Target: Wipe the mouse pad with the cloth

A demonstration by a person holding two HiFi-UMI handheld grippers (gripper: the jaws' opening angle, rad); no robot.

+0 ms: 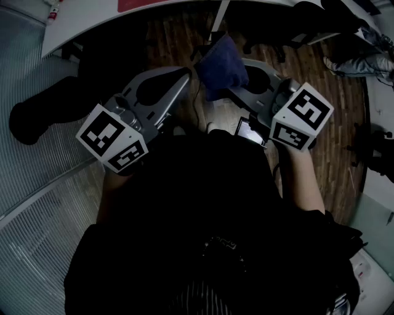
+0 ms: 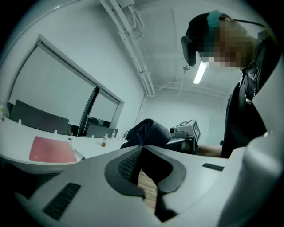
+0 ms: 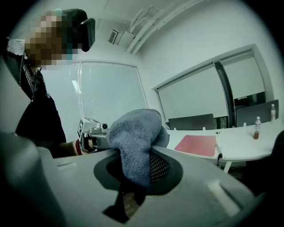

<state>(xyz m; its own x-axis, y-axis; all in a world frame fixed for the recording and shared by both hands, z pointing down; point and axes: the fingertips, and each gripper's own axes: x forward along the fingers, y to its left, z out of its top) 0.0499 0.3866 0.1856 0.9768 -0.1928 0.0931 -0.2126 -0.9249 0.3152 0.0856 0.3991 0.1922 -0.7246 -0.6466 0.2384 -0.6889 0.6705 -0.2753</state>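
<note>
The red mouse pad [image 2: 51, 150] [image 3: 197, 144] lies on a white curved desk [image 1: 80, 24]; in the head view only its edge [image 1: 144, 3] shows at the top. My right gripper [image 1: 230, 91] [image 3: 148, 150] is shut on a blue-grey cloth [image 1: 220, 64] [image 3: 133, 133], which bunches up over its tips. My left gripper [image 1: 186, 72] [image 2: 142, 147] is shut with nothing in it, its tips close beside the cloth [image 2: 148, 131]. Both grippers are held near my body, well short of the desk.
Wooden floor [image 1: 345, 92] lies below the grippers. A small bottle [image 3: 256, 128] [image 2: 103, 142] stands on the desk beyond the pad. A dark chair [image 1: 37, 117] is at the left, someone's shoe [image 1: 357, 64] at the top right.
</note>
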